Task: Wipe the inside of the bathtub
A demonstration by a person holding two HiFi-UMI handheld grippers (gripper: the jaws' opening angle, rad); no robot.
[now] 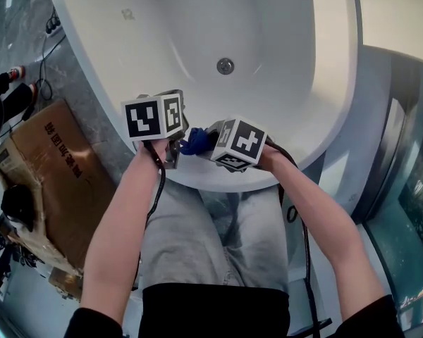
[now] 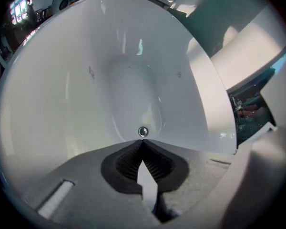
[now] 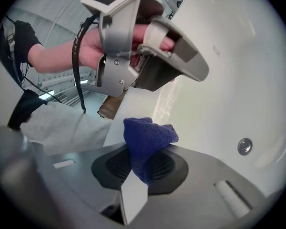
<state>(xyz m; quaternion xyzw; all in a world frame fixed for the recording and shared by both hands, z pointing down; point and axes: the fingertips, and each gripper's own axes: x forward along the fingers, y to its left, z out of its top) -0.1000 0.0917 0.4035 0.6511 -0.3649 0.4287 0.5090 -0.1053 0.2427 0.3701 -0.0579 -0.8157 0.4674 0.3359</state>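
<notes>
blue cloth [image 3: 148,144] gripped in right tongs [image 3: 142,157], over bathtub [image 3: 219,94]

Grey marbled floor [image 1: 17,27], cardboard box [image 1: 63,178], perhaps glass panel [image 1: 411,213] right

Bathroom or showroom: white freestanding bathtub [image 1: 197,20], grey marbled floor [image 1: 14,20], cardboard box [image 1: 63,182] alongside.

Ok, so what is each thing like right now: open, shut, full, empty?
left hand-held gripper: shut, empty.
right hand-held gripper: shut on the blue cloth.
blue cloth: bunched, pinched between the jaws.
bathtub: empty, no water showing.
drain: uncovered.
</notes>
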